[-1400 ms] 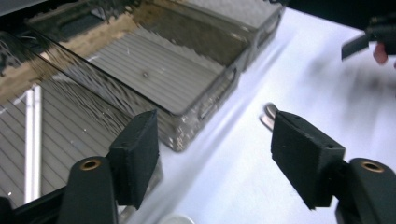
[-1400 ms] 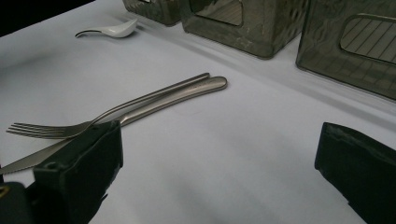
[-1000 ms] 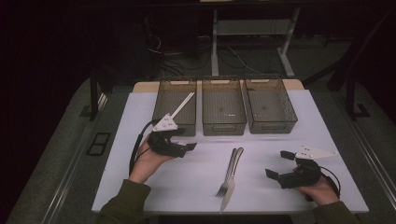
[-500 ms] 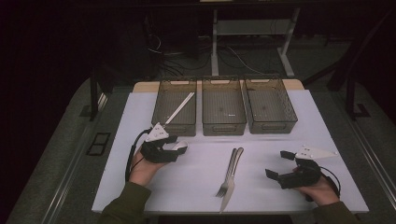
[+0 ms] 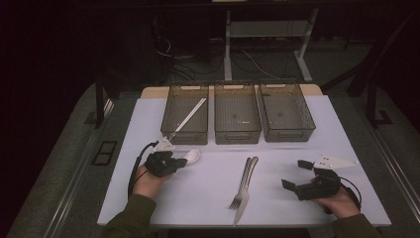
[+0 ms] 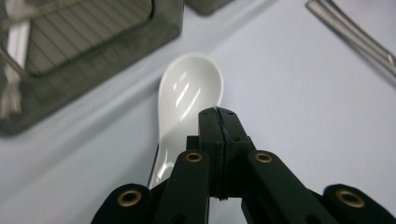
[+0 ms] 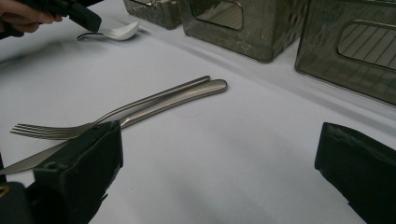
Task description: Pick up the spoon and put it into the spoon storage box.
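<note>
The left hand-held gripper (image 6: 218, 116), its jaws just closed, pinches the white spoon (image 6: 187, 100) by its handle on the table (image 5: 277, 208), low enough for lifting toward the trays (image 5: 187, 113), while the right hand-held gripper (image 5: 299, 176) waits open.

The counter (image 5: 277, 208) carries a white surface. Three dark mesh bins (image 5: 237, 117) stand side by side along its far edge. A white spoon (image 5: 191, 156), fork (image 5: 241, 184) and knife (image 5: 246, 192) lie in front.

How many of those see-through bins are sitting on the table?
3, side by side along the table's far edge: left bin holding a long utensil, middle bin, right bin.
</note>
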Available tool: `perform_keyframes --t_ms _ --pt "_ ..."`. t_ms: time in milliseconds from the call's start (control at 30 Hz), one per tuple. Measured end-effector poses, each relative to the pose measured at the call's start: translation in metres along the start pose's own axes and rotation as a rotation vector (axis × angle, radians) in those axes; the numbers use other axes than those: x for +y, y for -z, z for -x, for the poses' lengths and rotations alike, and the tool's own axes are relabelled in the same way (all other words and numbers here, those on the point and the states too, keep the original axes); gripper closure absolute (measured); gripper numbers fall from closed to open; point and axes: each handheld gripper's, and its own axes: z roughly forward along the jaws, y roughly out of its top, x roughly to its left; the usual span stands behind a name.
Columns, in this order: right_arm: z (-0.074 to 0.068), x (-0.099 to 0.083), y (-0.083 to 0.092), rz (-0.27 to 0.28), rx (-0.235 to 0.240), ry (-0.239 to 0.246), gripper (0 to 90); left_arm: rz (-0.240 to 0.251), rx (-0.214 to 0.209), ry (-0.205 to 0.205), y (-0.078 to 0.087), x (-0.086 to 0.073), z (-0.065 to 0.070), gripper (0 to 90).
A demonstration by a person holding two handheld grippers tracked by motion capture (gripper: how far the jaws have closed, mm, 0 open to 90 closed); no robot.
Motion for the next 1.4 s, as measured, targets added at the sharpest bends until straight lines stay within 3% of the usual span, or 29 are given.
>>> perform_keyframes --t_ms 300,533,867,1200,1333,1400 --pt "-0.001 0.000 0.000 0.000 -0.002 0.005 1.1 -0.038 0.011 -0.004 0.001 -0.007 -0.007 89.1" --pt "-0.001 0.000 0.000 0.001 0.000 0.005 1.1 -0.077 0.064 -0.012 0.000 -0.010 -0.012 89.1" --pt "-0.001 0.000 -0.001 0.001 -0.001 0.007 1.1 -0.059 0.143 0.029 0.005 -0.015 -0.030 89.2" --pt "-0.001 0.000 -0.001 0.000 -0.001 0.006 1.1 -0.043 0.116 0.015 0.007 -0.014 -0.032 89.1" --pt "-0.001 0.000 -0.001 -0.001 0.001 0.007 1.1 0.025 0.080 0.016 0.011 -0.008 -0.030 84.5" --pt "0.000 0.000 -0.001 -0.004 0.001 0.008 1.1 0.043 0.082 0.010 0.012 -0.004 -0.029 80.3"
